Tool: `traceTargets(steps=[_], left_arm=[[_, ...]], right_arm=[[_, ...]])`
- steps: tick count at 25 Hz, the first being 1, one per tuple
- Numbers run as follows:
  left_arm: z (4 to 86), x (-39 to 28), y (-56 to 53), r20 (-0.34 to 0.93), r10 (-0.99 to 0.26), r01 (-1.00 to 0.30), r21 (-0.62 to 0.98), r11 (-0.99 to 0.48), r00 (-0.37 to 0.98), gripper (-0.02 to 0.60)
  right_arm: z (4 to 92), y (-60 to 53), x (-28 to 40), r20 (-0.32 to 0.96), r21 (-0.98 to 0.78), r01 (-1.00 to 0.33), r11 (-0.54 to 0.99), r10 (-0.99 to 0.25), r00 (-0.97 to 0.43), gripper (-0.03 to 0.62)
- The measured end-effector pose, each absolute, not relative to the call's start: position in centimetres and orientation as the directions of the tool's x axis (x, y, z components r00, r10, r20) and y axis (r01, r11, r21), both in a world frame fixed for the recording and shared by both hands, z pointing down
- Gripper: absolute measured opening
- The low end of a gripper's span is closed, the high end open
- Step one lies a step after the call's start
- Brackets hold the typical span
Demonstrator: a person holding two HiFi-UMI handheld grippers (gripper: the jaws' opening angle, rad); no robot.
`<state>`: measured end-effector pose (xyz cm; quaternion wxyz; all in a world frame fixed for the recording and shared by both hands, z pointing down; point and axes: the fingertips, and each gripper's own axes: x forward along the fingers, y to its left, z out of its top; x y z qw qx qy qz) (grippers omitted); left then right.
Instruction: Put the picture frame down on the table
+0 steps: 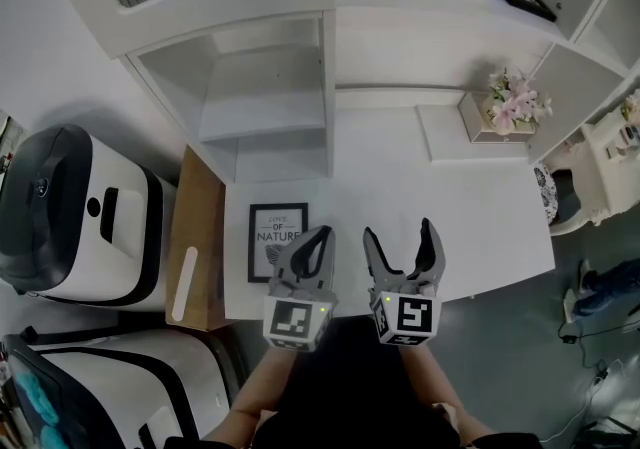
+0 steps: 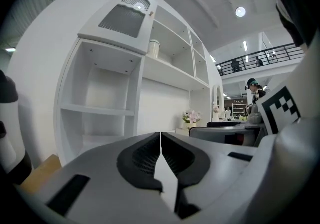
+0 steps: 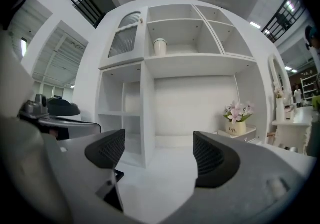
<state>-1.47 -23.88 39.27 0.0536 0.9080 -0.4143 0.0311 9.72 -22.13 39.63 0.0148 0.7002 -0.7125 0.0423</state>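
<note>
grey left claw [image 1: 320, 237] shut tight, empty | grey right claw [image 1: 400, 232] wide | black-edged picture frame [image 1: 277, 240], words inside, flat at white table's [image 1: 480, 237] front left corner, just beside the shut claw

— Where was the head camera?
— High above the flat white table top [image 1: 480, 227], looking steeply down, with the grey left gripper [image 1: 318, 237] and grey right gripper [image 1: 399, 229] near its bottom edge.
— And the gripper cameras?
— Each sat low, close behind its own jaws, facing the tall white shelf unit [image 3: 170, 63].
— What was shared?
— All three caught that unit and the pink flowers in a cream pot [image 3: 237, 113].
</note>
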Motion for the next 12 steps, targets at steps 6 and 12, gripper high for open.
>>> traceTargets(steps=[6, 12], left_arm=[[39.1, -0.6, -23.3, 0.09, -0.74, -0.745, 0.05, -0.665, 0.667, 0.015], [38.9, 0.1, -22.8, 0.09, -0.726, -0.73, 0.033, -0.682, 0.682, 0.015]], right_arm=[[39.0, -21.2, 9.5, 0.052, -0.001, -1.0, 0.024, -0.998, -0.024, 0.409], [38.3, -21.0, 9.2, 0.018, 0.035, -0.999, 0.029, -0.999, -0.028, 0.29]])
